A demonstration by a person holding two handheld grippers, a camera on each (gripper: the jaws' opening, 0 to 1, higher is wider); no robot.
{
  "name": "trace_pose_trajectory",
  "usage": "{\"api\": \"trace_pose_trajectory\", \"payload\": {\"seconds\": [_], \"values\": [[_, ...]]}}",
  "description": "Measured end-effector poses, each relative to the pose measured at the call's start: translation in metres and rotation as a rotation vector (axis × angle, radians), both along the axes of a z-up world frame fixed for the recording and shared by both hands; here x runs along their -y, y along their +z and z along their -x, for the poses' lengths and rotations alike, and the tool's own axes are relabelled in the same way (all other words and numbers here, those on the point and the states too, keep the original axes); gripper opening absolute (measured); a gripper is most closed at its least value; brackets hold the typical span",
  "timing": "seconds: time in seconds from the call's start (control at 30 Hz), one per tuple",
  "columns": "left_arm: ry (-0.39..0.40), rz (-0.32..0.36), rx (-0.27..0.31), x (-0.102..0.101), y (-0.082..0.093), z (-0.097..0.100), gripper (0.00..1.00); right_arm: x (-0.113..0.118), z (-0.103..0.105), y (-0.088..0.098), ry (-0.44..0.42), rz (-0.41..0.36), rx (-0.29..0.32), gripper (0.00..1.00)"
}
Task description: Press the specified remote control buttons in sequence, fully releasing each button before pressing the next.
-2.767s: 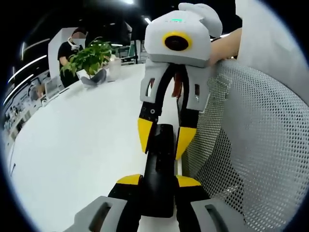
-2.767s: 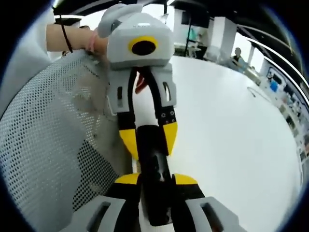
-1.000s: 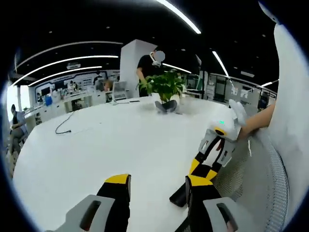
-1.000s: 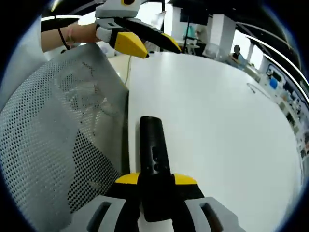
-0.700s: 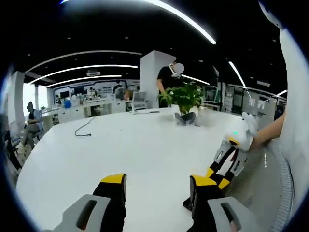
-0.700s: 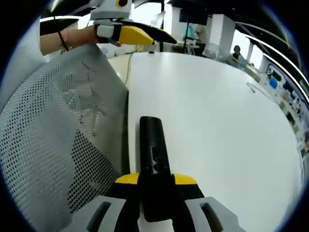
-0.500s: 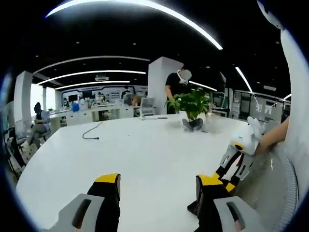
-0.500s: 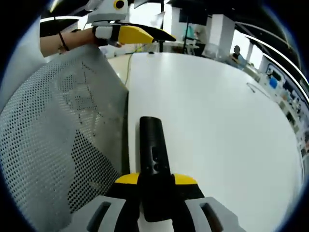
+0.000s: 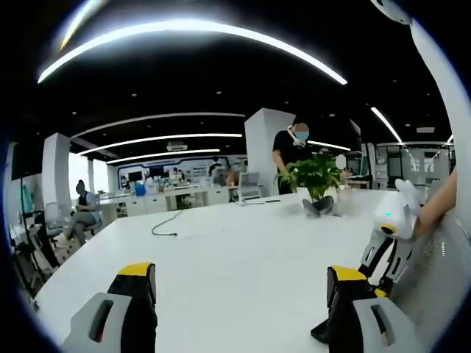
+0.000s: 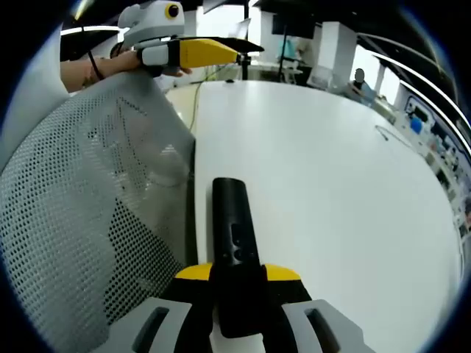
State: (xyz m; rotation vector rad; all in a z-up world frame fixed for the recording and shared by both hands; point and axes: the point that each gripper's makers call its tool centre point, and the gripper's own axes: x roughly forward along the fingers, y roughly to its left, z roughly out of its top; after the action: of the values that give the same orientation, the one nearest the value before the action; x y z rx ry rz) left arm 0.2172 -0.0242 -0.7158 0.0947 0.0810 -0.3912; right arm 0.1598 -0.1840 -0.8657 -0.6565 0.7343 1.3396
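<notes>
Remote count: we see one black remote (image 10: 234,243) lying on the white tabletop (image 10: 331,184), near the edge beside a grey mesh chair back (image 10: 81,220).
Right gripper (image 10: 237,273): its yellow-tipped fingers pinch the remote's near end.
Left gripper (image 9: 239,283): fingers spread wide over the tabletop, nothing between them.
Writing: we can't read any labels on the remote; its buttons are too small.
Other stuff: one potted plant (image 9: 315,176) at the far edge, one loose cable (image 9: 168,224).
</notes>
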Motion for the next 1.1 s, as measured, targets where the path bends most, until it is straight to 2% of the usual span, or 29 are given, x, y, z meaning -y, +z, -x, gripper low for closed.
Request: {"api": "trace_pose_trajectory", "payload": {"seconds": [0.1, 0.3, 0.47, 0.53, 0.63, 0.77, 1.1], "values": [[0.018, -0.001, -0.005, -0.002, 0.0, 0.0, 1.0, 0.0, 0.0, 0.0, -0.002, -0.002, -0.003, 0.21], [0.008, -0.069, -0.037, -0.001, -0.011, 0.0, 1.0, 0.0, 0.0, 0.0, -0.003, -0.001, -0.006, 0.21], [0.052, -0.016, -0.043, -0.012, -0.01, 0.0, 1.0, 0.0, 0.0, 0.001, 0.002, 0.012, -0.025, 0.2], [0.061, -0.012, -0.046, -0.014, -0.011, 0.0, 1.0, 0.0, -0.001, 0.002, -0.004, 0.015, -0.035, 0.2], [0.092, -0.016, -0.07, -0.02, -0.015, -0.001, 0.95, 0.0, -0.003, 0.002, -0.025, 0.012, -0.047, 0.2], [0.114, -0.004, -0.058, -0.025, -0.012, -0.001, 0.96, -0.001, -0.003, 0.002, -0.029, 0.01, -0.049, 0.2], [0.144, 0.002, -0.072, -0.031, -0.014, -0.001, 0.97, 0.0, -0.012, 0.002, -0.023, 0.028, -0.037, 0.2]]}}
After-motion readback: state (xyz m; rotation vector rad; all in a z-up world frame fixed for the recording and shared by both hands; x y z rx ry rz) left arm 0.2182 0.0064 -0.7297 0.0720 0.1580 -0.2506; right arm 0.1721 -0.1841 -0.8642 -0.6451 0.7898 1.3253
